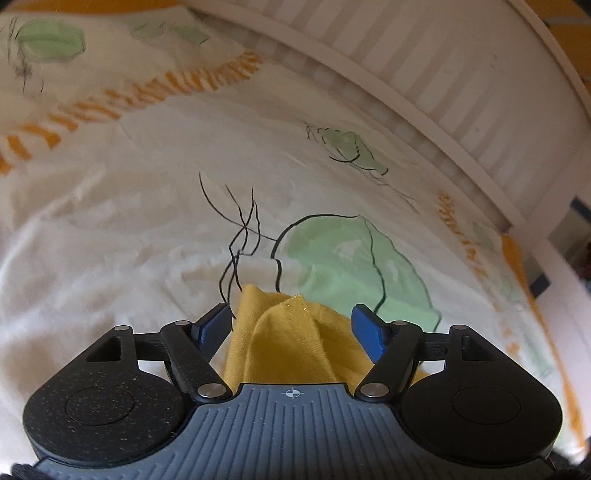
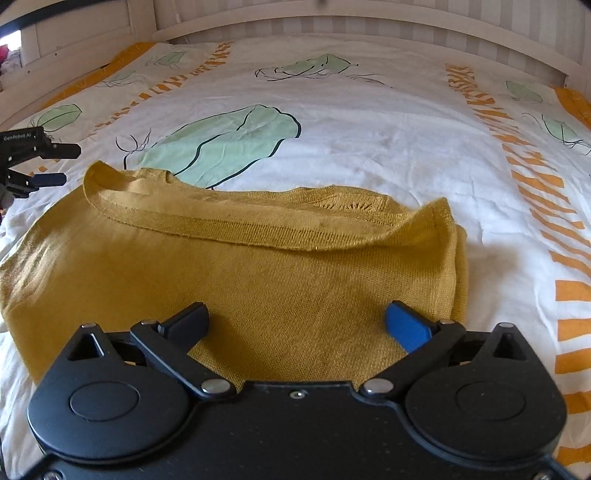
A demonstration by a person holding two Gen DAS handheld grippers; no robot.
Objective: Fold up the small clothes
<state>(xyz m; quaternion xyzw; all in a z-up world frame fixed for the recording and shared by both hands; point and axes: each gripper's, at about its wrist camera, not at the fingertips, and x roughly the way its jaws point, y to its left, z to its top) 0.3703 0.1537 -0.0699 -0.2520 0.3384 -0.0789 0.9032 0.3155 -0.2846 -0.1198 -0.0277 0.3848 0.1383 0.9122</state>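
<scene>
A mustard-yellow knit top (image 2: 236, 273) lies folded on the bed, its ribbed neckline toward the headboard. My right gripper (image 2: 295, 317) is open and hovers over the near part of the top, jaws wide apart, holding nothing. My left gripper (image 1: 291, 321) is open, with a bunched corner of the yellow top (image 1: 291, 332) between and below its blue pads; I cannot tell whether the pads touch the cloth. The left gripper also shows in the right wrist view (image 2: 55, 166) at the far left, near the top's left shoulder.
The bed has a white cover (image 2: 369, 129) printed with green leaves and orange stripes. A white slatted headboard (image 2: 332, 22) runs along the far side; in the left wrist view the bed frame (image 1: 443, 74) curves along the upper right.
</scene>
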